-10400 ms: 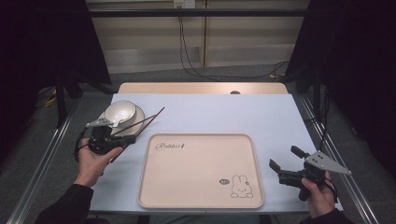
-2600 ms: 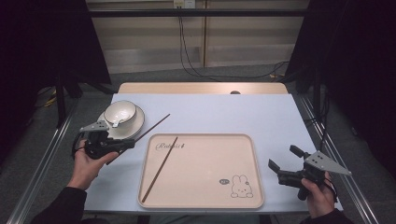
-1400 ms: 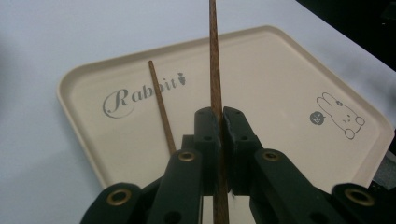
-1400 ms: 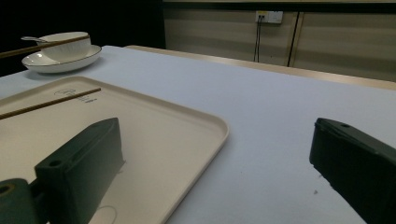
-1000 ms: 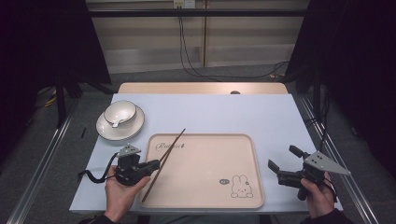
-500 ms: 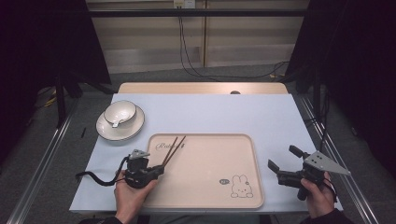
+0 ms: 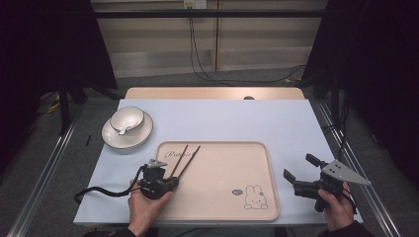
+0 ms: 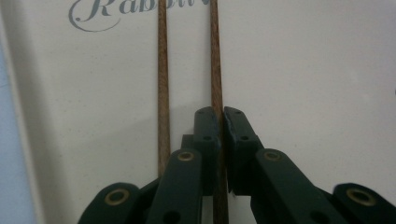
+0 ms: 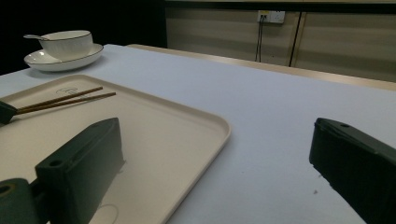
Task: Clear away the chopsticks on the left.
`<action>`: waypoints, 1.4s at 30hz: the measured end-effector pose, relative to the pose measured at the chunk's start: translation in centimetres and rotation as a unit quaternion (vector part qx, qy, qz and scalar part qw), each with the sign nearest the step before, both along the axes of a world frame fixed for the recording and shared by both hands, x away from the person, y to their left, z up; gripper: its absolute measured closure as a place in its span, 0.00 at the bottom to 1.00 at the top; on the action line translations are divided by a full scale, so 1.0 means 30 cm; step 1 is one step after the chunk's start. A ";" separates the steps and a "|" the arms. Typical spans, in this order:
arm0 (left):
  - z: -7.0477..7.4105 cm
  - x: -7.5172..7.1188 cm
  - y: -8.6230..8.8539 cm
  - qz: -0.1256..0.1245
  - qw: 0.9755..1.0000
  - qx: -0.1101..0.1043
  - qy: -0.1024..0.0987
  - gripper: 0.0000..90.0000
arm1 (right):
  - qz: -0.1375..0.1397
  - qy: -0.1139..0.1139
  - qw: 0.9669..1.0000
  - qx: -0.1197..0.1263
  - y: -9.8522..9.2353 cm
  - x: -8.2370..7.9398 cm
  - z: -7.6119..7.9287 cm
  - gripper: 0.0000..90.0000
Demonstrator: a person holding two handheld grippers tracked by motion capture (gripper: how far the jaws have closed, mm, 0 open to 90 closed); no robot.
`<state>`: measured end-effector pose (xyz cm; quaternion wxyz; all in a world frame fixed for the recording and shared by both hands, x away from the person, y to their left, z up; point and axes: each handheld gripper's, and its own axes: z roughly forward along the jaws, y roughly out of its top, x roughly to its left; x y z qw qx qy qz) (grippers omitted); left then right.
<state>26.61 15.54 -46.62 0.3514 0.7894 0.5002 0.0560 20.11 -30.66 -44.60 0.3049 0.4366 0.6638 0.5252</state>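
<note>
Fingers [image 8: 208, 135] pinching one chopstick [image 8: 215, 70], chopsticks now on tray [image 7: 217, 197]

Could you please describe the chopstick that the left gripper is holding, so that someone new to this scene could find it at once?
Start at the beige tray with the rabbit drawing in the middle of the table. At its left end lie two brown chopsticks side by side, pointing toward the word printed in the corner. The held chopstick is the one nearer the tray's middle, pinched between the left gripper's fingers; its twin lies free beside them.
</note>
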 end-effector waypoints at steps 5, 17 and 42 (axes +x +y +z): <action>0.001 0.001 0.000 -0.004 1.000 -0.005 0.000 0.87 | -0.001 0.000 1.000 0.000 0.001 0.000 0.000 0.03; 0.048 0.002 0.029 -0.046 0.997 -0.042 -0.048 0.51 | 0.000 -0.001 1.000 0.000 0.000 0.000 0.000 0.03; 0.127 -0.006 0.357 -0.041 0.964 -0.045 -0.257 0.02 | -0.001 -0.001 1.000 0.004 -0.002 -0.001 0.001 0.03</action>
